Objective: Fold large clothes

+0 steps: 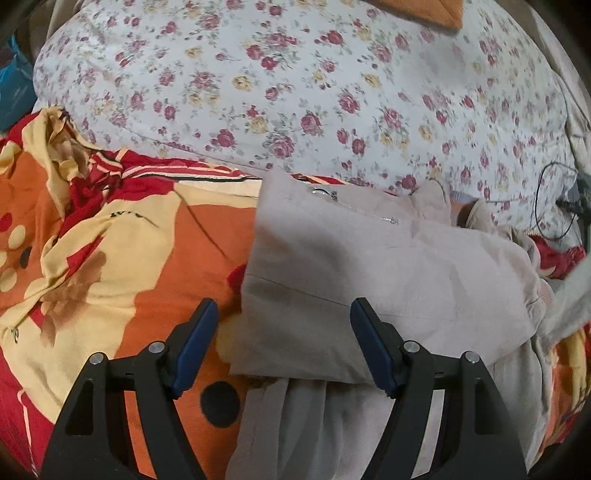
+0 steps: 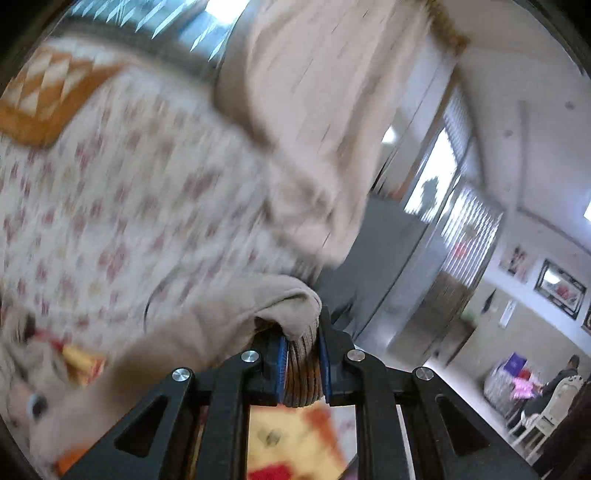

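A beige zip jacket (image 1: pixel 388 269) lies partly folded on the orange, red and yellow bedspread (image 1: pixel 122 258), its zipper toward the far side. My left gripper (image 1: pixel 282 314) is open and empty, hovering just above the jacket's near left edge. My right gripper (image 2: pixel 302 345) is shut on the jacket's ribbed cuff (image 2: pixel 303 369), with the beige sleeve (image 2: pixel 221 325) draped over the fingers and lifted off the bed. The right wrist view is blurred by motion.
A white quilt with red roses (image 1: pixel 295 85) lies behind the jacket. An orange pillow (image 1: pixel 424 11) sits at the far edge. A black cable (image 1: pixel 554 199) lies at the right. In the right wrist view a beige curtain (image 2: pixel 332 92) hangs beside the bed.
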Motion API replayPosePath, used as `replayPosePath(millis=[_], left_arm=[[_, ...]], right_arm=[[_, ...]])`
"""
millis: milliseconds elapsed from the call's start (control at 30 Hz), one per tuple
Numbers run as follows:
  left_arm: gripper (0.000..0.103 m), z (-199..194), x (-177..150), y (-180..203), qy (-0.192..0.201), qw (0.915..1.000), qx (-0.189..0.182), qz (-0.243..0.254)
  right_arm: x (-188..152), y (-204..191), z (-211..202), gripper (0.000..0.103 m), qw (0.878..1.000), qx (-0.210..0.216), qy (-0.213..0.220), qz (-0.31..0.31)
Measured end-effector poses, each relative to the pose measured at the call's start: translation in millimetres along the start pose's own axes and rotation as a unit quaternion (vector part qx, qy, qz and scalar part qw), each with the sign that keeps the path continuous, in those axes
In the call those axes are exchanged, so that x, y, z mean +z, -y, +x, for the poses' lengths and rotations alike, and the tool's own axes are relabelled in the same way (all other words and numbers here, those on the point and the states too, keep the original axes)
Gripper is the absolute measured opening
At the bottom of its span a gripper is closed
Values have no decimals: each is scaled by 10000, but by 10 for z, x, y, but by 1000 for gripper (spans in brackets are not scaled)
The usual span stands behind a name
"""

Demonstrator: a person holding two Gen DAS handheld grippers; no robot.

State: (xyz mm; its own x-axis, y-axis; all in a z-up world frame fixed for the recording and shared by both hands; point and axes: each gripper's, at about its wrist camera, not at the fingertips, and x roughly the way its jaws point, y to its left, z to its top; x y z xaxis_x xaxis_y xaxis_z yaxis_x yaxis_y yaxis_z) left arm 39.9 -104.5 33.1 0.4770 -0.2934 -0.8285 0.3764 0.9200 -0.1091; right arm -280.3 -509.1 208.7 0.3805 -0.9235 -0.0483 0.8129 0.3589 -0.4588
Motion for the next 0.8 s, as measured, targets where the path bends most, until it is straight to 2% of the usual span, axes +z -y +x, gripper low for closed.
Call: replayPosePath(millis=[67, 200, 267, 300, 400, 500, 533, 567, 600, 633, 667, 700, 733, 800], left_arm=[[73, -28, 6, -34, 6, 10000, -11, -50], [73, -114, 46, -102, 113, 9998, -27, -162], [73, -158, 71, -149, 185, 9995, -53, -254], [73, -172, 76, -176, 203, 9993, -62, -293], [74, -189, 90, -271, 232, 9986, -110, -456], [74, -181, 125, -374, 217, 9975, -159, -656], [74, -180, 142, -405, 222, 9971, -188, -706], [74, -182, 158, -437, 238, 9966, -208, -758], [74, -183, 167, -470, 265, 9960, -212, -827], [74, -185, 170, -498, 280, 9954, -225, -885], [74, -183, 174, -521, 280, 9949, -262, -934], [74, -180, 180, -537, 264, 9943, -327, -976], [75, -177, 185, -546, 248, 9938, -394, -1011], [79, -180, 197, -544, 262, 9920, -591, -1086]], right_arm=[[220, 122, -154, 14, 9993, 17, 326, 165], [535, 86, -475, 14, 9859, 1249, 989, 504], [680, -129, -659, 14, 9726, 1938, 1204, 443], [731, -225, -725, 14, 9680, 2131, 1260, 403], [883, -806, -931, 14, 9340, 3335, 1259, 252], [904, -1559, -1148, 15, 8914, 4426, 971, 63], [854, -1876, -1217, 19, 8738, 4796, 802, -24], [774, -2183, -1271, 28, 8579, 5106, 559, -113], [664, -2519, -1299, 40, 8398, 5422, 134, -238], [552, -2766, -1347, 58, 8259, 5619, -306, -353], [436, -2992, -1348, 64, 8113, 5777, -736, -512], [303, -3188, -1321, 64, 7942, 5918, -1166, -736], [182, -3285, -1280, 64, 7854, 5958, -1436, -869], [103, -3129, -1248, 66, 7967, 5837, -1406, -691]])
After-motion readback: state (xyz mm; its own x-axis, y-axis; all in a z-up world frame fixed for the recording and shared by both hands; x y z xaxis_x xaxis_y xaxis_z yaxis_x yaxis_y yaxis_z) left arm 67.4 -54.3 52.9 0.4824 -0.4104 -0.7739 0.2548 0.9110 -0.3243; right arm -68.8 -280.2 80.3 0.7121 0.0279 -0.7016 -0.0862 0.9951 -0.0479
